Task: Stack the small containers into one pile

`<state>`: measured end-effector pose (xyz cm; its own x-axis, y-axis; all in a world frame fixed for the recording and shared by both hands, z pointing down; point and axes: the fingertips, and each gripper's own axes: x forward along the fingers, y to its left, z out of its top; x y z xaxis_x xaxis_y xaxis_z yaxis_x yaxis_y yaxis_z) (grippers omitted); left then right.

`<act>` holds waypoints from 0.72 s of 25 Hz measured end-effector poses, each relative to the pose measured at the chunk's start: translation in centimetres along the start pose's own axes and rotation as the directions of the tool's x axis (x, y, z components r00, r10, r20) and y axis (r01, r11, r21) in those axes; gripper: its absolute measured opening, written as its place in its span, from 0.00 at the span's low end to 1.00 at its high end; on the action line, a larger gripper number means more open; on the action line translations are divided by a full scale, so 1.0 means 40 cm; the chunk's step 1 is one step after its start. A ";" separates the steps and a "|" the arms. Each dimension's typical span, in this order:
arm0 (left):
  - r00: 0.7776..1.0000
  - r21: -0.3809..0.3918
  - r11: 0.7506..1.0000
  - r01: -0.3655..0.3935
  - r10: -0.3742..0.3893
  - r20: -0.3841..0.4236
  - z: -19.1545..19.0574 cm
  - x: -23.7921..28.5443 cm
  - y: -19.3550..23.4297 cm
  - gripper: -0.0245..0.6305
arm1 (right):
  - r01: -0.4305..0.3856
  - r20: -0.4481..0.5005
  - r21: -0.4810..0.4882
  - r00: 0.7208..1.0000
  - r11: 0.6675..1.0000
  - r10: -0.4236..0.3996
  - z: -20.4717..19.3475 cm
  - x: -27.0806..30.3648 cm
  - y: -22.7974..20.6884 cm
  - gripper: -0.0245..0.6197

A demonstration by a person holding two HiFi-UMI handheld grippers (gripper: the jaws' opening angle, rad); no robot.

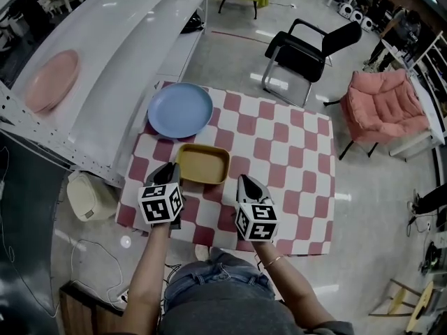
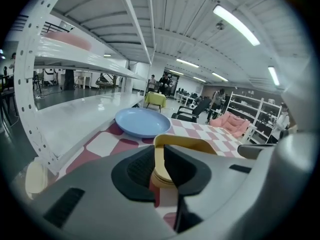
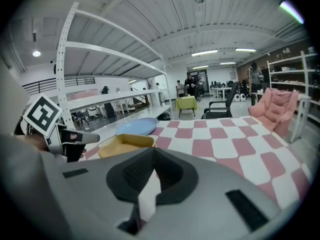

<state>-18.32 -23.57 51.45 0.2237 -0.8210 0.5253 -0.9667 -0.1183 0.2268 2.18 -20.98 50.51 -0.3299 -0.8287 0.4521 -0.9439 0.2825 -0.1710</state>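
Note:
A yellow rectangular container (image 1: 203, 163) (image 3: 125, 143) sits on the checkered table (image 1: 293, 187), near its front left. In the left gripper view its rim (image 2: 180, 143) shows layered edges low down, like a nested pile. My left gripper (image 1: 170, 169) (image 2: 159, 151) is at the container's left end, its jaws closed to a thin gap filled by the yellow wall. My right gripper (image 1: 246, 182) (image 3: 152, 154) hovers just off the container's front right corner, shut with nothing in it.
A blue plate (image 1: 180, 109) (image 2: 142, 122) lies behind the container. A white shelf rack (image 1: 105, 61) runs along the table's left with a pink plate (image 1: 50, 80) on it. A black chair (image 1: 307, 47) and a pink armchair (image 1: 387, 107) stand beyond.

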 end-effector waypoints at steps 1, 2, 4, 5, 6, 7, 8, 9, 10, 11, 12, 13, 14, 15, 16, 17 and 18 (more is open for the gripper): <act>1.000 -0.001 1.000 0.000 0.000 0.006 0.001 -0.009 -0.002 0.14 | -0.005 0.005 -0.004 1.000 1.000 0.005 0.005 -0.006 0.006 0.05; 1.000 -0.002 1.000 0.001 -0.001 0.011 0.003 -0.017 -0.004 0.14 | -0.011 0.012 -0.007 1.000 1.000 0.011 0.010 -0.011 0.011 0.05; 1.000 -0.003 1.000 0.000 0.000 0.022 0.004 -0.036 -0.009 0.13 | -0.022 0.026 -0.015 0.999 1.000 0.022 0.021 -0.024 0.022 0.05; 1.000 -0.003 1.000 -0.001 0.001 0.027 0.004 -0.045 -0.012 0.12 | -0.027 0.033 -0.019 0.999 0.999 0.027 0.026 -0.030 0.027 0.05; 0.999 -0.002 1.000 -0.002 0.002 0.033 0.004 -0.053 -0.015 0.12 | -0.032 0.042 -0.023 0.999 0.999 0.033 0.032 -0.036 0.032 0.05; 0.999 -0.001 1.000 -0.004 0.004 0.039 0.003 -0.062 -0.017 0.11 | -0.038 0.051 -0.026 0.998 0.999 0.039 0.037 -0.041 0.036 0.05; 0.999 0.001 1.000 -0.005 0.004 0.045 0.003 -0.070 -0.020 0.11 | -0.044 0.060 -0.028 0.997 0.999 0.046 0.043 -0.046 0.041 0.05; 0.999 0.004 1.000 -0.005 0.005 0.051 0.002 -0.079 -0.023 0.10 | -0.051 0.068 -0.027 0.996 0.998 0.053 0.049 -0.050 0.046 0.05; 0.998 0.006 1.000 -0.005 0.004 0.058 0.001 -0.089 -0.025 0.09 | -0.059 0.076 -0.027 0.995 0.998 0.061 0.054 -0.055 0.053 0.05; 0.998 0.006 1.000 -0.004 0.004 0.066 0.001 -0.098 -0.027 0.09 | -0.065 0.083 -0.029 0.994 0.997 0.068 0.060 -0.060 0.059 0.05; 0.997 0.005 1.000 -0.003 0.002 0.076 0.003 -0.108 -0.029 0.09 | -0.071 0.091 -0.032 0.993 0.997 0.074 0.066 -0.065 0.066 0.05; 0.996 0.002 1.000 -0.001 0.001 0.085 0.005 -0.118 -0.030 0.09 | -0.077 0.099 -0.037 0.992 0.996 0.080 0.073 -0.071 0.073 0.05; 0.995 -0.003 1.000 0.002 -0.002 0.095 0.008 -0.128 -0.031 0.08 | -0.082 0.106 -0.042 0.991 0.996 0.086 0.079 -0.077 0.079 0.05; 0.995 -0.008 1.000 0.004 -0.003 0.104 0.009 -0.138 -0.032 0.08 | -0.086 0.113 -0.046 0.990 0.995 0.090 0.084 -0.084 0.085 0.05; 0.994 -0.012 1.000 0.005 -0.004 0.111 0.009 -0.148 -0.033 0.08 | -0.090 0.118 -0.051 0.988 0.995 0.095 0.088 -0.092 0.091 0.05; 0.993 -0.014 1.000 0.005 -0.003 0.117 0.007 -0.159 -0.034 0.08 | -0.094 0.122 -0.055 0.987 0.994 0.100 0.089 -0.099 0.097 0.05; 0.993 -0.012 1.000 0.005 -0.003 0.122 0.005 -0.169 -0.036 0.08 | -0.099 0.126 -0.059 0.986 0.993 0.105 0.090 -0.107 0.103 0.05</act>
<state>-18.46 -17.95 47.40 0.2100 -0.8826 0.4206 -0.9641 -0.1154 0.2391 -0.24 -18.01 44.70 -0.4232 -0.8486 0.3175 -0.9059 0.3907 -0.1631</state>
